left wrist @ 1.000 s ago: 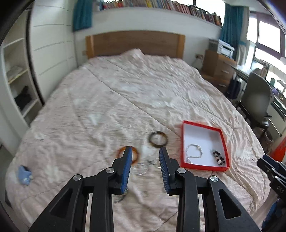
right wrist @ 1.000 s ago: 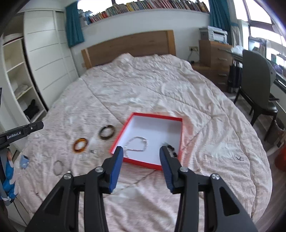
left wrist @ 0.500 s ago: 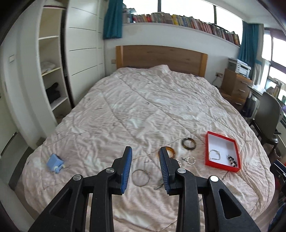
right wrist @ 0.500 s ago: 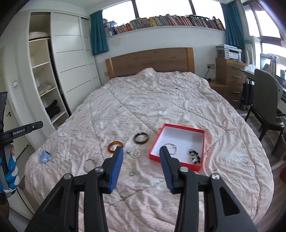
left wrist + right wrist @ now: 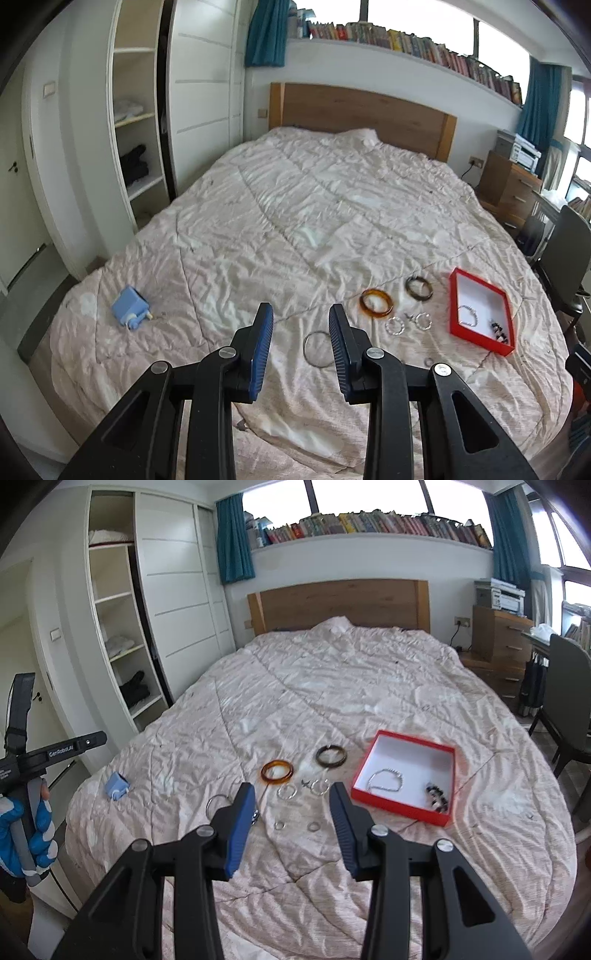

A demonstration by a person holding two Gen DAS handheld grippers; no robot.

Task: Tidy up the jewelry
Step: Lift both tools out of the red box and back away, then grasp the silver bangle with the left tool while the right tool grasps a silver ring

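Claws (image 5: 300,332) (image 5: 291,805) both spread, empty; thin wire hoop (image 5: 317,349) light, stiff, slippery on soft bed (image 5: 295,221), best pinched across rim.

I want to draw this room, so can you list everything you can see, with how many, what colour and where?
Red shallow box: 1, white inside, on bed, right.
Silver bead bracelet: 1, in box.
Black bead bracelet: 1, in box.
Amber bangle: 1, on quilt.
Dark brown bangle: 1, beside amber one.
Clear bead rings: 2, near bangles.
Thin silver hoop: 1, front.
Tiny rings: 2, silver, front.
Blue plastic gadget: 1, left edge.
Pink quilted bed: 1.
Left gripper: black, blue pads, open.
Right gripper: same, open.
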